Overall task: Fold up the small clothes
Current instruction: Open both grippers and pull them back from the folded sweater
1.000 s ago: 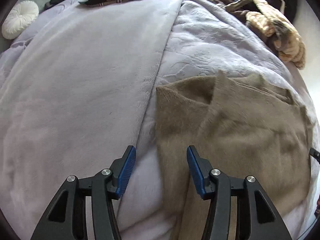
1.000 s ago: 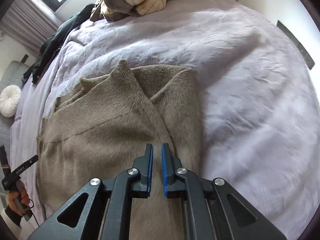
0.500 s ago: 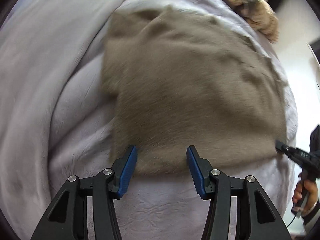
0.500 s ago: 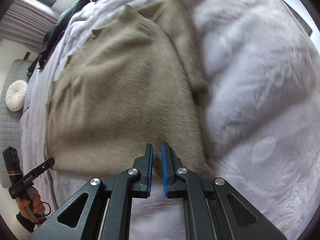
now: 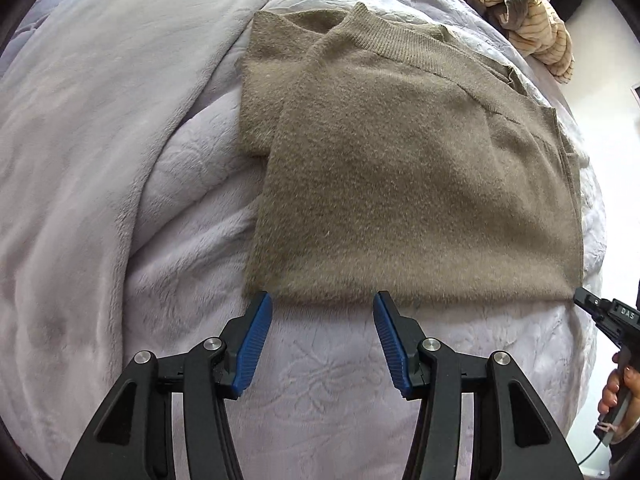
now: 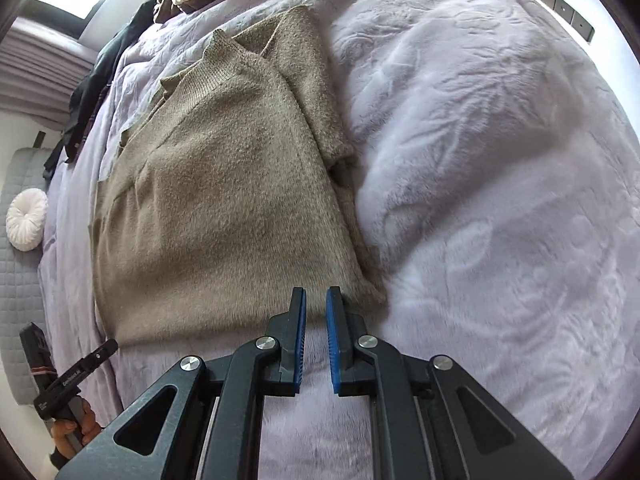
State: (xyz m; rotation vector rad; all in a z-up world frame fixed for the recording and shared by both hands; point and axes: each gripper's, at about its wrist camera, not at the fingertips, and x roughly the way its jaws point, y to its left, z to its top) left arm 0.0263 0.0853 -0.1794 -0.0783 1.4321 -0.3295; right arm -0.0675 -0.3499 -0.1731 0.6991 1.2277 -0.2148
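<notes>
Two clothes piles beyond sweater; cushion aside.

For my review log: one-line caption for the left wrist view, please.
Open left gripper poised at the near hem of a partly folded taupe sweater on a lavender blanket.

**Around the bed: what else is lying in view**

A pale lilac plush blanket with an embossed floral pattern is covering the bed, and a smoother lilac fleece throw is lying over its left part. A heap of cream striped and grey clothes is sitting at the far edge. In the right wrist view, dark garments are trailing along the far left side, and a round white pleated cushion is resting on a grey quilted surface.
</notes>
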